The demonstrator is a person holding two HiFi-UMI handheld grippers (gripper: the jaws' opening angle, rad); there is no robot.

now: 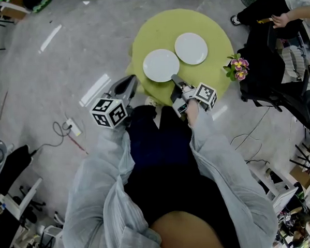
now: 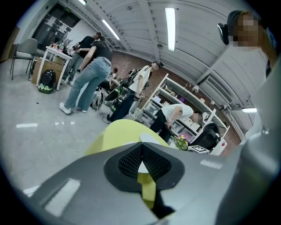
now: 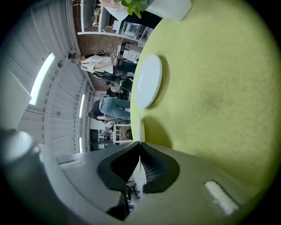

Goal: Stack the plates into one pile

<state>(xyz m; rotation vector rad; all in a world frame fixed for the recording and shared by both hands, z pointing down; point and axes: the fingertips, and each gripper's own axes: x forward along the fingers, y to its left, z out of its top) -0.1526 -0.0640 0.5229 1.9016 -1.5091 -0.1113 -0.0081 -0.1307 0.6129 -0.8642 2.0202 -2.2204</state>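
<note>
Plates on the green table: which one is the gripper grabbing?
The nearer plate: the right gripper has its jaws shut on its rim. The farther plate lies free.

Both arms forward, left gripper [image 1: 131,81] aimed at one o'clock, jaws together, empty, right gripper [image 1: 174,79] aimed at eleven o'clock, jaws clamped on near plate [image 1: 160,64] rim.

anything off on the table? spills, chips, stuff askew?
Nothing spilled or visibly damaged. The two white plates are apart: the far plate lies flat on the table, and the near plate is clamped at its rim by the right gripper. Only mild flag: the potted flowers stand right at the table's edge.
</note>
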